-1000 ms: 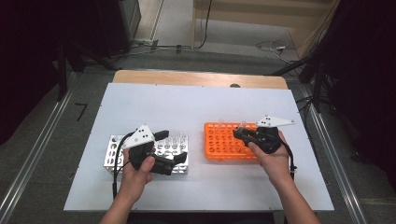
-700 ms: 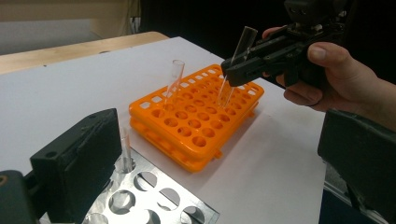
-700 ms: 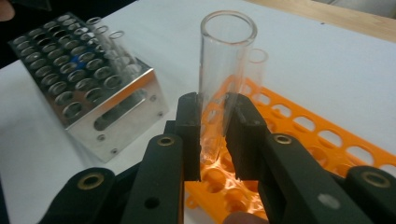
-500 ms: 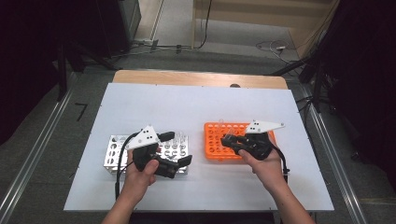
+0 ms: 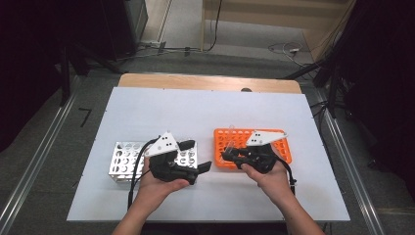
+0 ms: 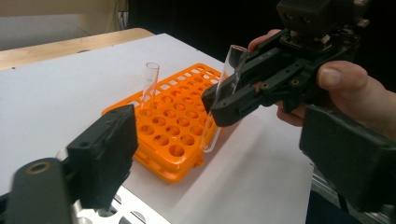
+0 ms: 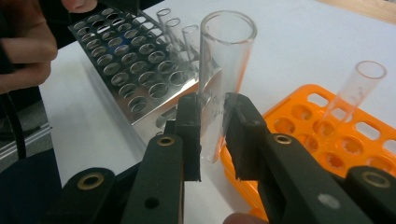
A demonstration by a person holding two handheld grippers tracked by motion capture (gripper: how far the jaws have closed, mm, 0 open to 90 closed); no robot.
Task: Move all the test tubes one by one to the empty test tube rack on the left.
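A: Test tube (image 7: pixel 223 79) front and centre, clamped upright in right gripper (image 5: pixel 230 154), hanging just off the near edge of orange rack (image 5: pixel 284 147). White table (image 5: pixel 205 112) beneath, silver rack (image 5: pixel 122 159) off to the left with a few tubes standing in it.

B: Thin clear glass, so light, stiff, slick and easy to crack. Pinched about mid-length by the pads; sound spot, well below the open rim.

A: Left gripper (image 5: pixel 195 155) empty, jaws apart and just narrowing, nothing between them. One more tube (image 6: pixel 150 86) standing in the orange rack already.

B: Probably next hole along. Gentle squeeze only.
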